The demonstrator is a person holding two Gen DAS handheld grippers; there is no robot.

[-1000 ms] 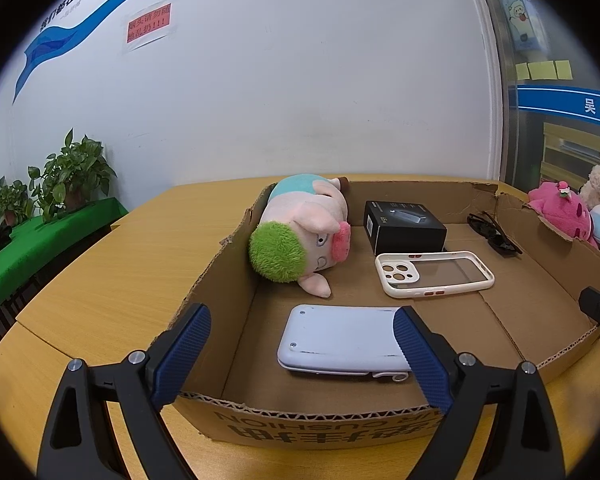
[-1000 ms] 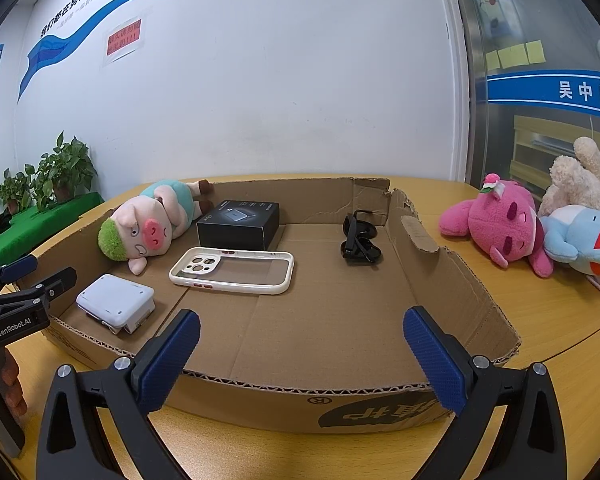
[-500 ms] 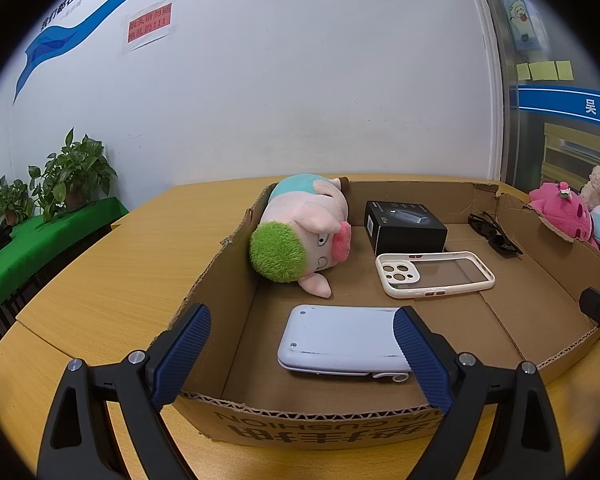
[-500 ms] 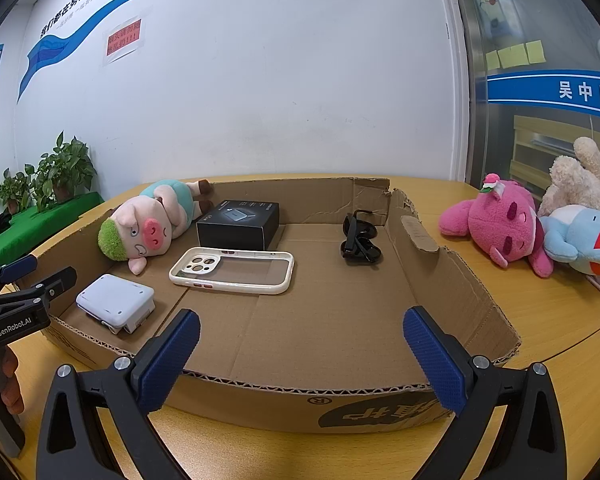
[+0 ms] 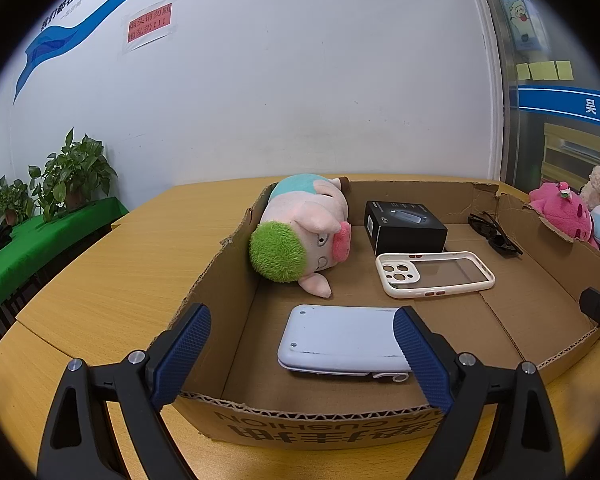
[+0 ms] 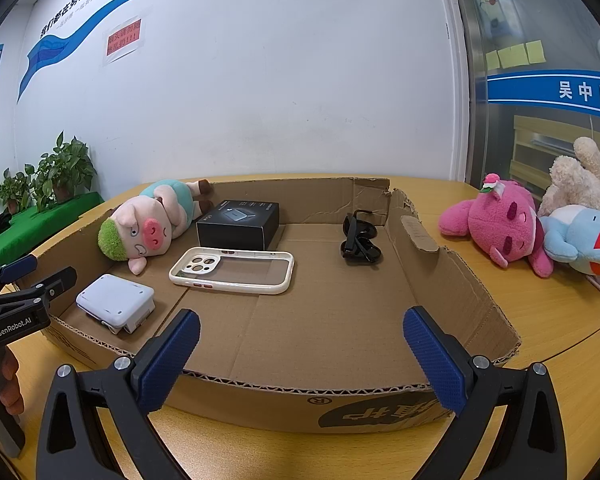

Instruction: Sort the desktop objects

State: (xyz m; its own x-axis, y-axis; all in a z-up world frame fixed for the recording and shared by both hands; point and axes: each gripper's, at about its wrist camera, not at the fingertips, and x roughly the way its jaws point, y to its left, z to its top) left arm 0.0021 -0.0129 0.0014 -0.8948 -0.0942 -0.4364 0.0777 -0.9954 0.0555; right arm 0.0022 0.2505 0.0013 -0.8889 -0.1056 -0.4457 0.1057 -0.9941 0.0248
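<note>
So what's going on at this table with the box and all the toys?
A person holds two tongs, the left tongs and the right tongs, both open and empty in front of a shallow cardboard box. Inside lie a pig plush, a black box, a phone case, a white device and sunglasses. Three more plush toys lie on the table outside. Nothing is being gripped yet.

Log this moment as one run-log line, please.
left claw: open, empty | right claw: open, empty | cardboard tray: pig plush, black box, phone case, sunglasses, white device
</note>
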